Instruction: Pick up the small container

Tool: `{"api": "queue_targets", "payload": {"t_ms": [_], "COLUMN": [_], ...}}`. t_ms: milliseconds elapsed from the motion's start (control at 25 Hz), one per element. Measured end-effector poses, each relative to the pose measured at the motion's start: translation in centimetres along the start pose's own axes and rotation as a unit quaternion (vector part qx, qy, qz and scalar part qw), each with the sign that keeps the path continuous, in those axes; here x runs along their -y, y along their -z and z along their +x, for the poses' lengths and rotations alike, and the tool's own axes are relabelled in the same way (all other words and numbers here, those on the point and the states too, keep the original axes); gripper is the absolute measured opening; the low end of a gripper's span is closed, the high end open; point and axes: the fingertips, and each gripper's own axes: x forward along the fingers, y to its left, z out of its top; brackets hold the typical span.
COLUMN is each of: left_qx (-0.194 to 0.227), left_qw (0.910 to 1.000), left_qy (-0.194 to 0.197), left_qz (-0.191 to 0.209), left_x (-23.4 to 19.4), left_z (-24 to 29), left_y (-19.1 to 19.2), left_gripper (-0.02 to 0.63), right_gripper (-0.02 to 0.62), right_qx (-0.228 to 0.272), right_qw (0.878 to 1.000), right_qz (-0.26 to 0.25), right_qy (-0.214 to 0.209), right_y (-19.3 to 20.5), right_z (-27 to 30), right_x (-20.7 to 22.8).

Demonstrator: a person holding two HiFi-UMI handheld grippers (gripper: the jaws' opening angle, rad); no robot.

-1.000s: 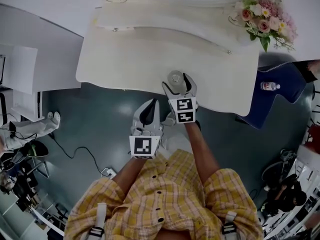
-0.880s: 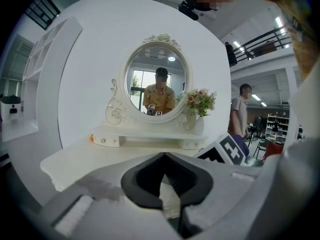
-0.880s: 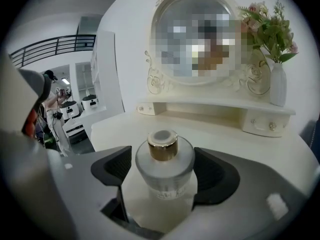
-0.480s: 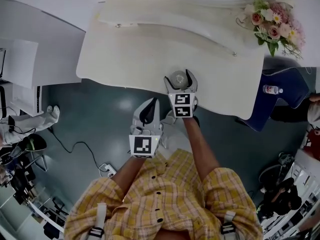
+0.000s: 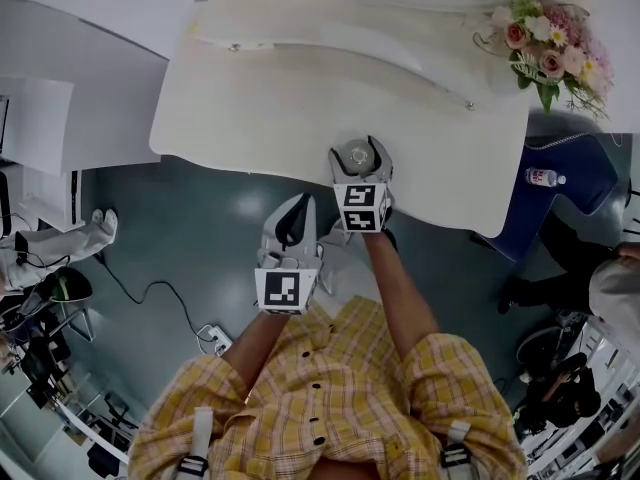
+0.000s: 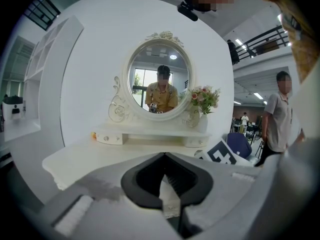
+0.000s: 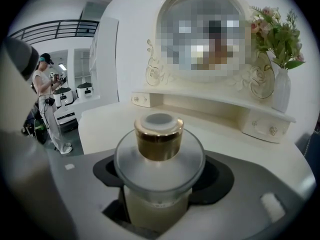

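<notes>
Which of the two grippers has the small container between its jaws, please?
The right gripper: its jaws, which have just been closing, flank the gold-capped small container on the table. The left gripper has its jaws together and empty.

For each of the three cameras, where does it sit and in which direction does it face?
Head view: on the person's head, looking steeply down at the white table; left gripper, right gripper, arms and checked shirt show.
Left gripper view: on the left gripper, looking along its shut, empty jaws toward the mirror.
Right gripper view: on the right gripper, looking along its jaws, which have just been closing with the small container between them.
Shared: all three show the table and the flowers.
</notes>
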Motion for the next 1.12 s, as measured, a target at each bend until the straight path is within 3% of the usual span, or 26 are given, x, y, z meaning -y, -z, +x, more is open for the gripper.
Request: {"api": "queue_targets", "payload": {"t_ms": [320,1120], "left_qx": [0.005,0.034], "left_qw": [1.0000,0.9994], "left_qy": [0.002,0.012], "left_qz": [-0.005,0.000], "left_x": [0.0,-0.2], "left_z": [-0.2,-1.8], "left_y": [-0.5,-4.3], "left_gripper": [0.000,0.000], "right_gripper": [0.337,0.337], "right_qx": [-0.004,0.050], "right_qw": [1.000,0.997], "right_qz": [0.008,0.062], "right_qy": [-0.007,0.003], "right_y": [-0.1,-5.5], "right_z": [-0.1,-6.1], "right_x": [0.5,1.7]}}
